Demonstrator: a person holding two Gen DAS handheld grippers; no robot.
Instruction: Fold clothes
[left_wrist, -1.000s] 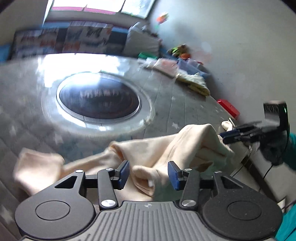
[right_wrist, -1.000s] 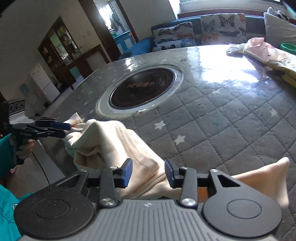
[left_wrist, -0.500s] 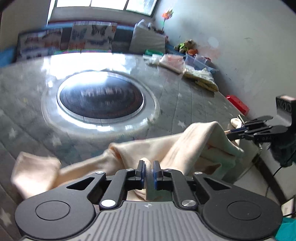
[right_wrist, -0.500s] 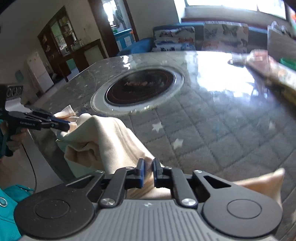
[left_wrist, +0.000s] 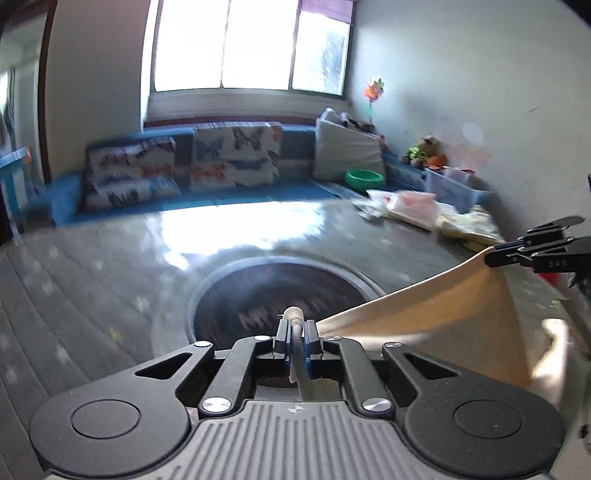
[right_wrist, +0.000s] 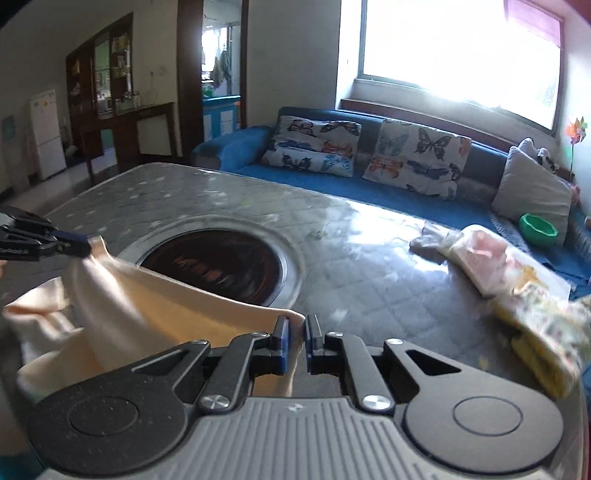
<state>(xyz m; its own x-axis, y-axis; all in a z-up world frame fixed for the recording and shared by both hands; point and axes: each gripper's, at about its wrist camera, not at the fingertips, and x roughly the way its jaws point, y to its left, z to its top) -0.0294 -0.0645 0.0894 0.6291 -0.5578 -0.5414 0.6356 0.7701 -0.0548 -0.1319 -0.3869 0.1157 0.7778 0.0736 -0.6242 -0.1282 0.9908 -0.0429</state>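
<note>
I've both grippers, left (left_wrist: 296, 336) and right (right_wrist: 295, 338), clamped on the cream garment (left_wrist: 443, 314), stretched taut above the quilted table's (right_wrist: 369, 288) near edge; no legible writing

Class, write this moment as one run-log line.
left gripper: shut on cream fabric garment | right gripper: shut on garment | garment: stretched between grippers above grey quilted table

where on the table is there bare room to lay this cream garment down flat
The widest bare patch of the table runs from its dark round inset toward the blue sofa. The strip between inset and folded clothes pile is also free. That pile crowds the right edge. The cream garment hangs over the near edge.
</note>
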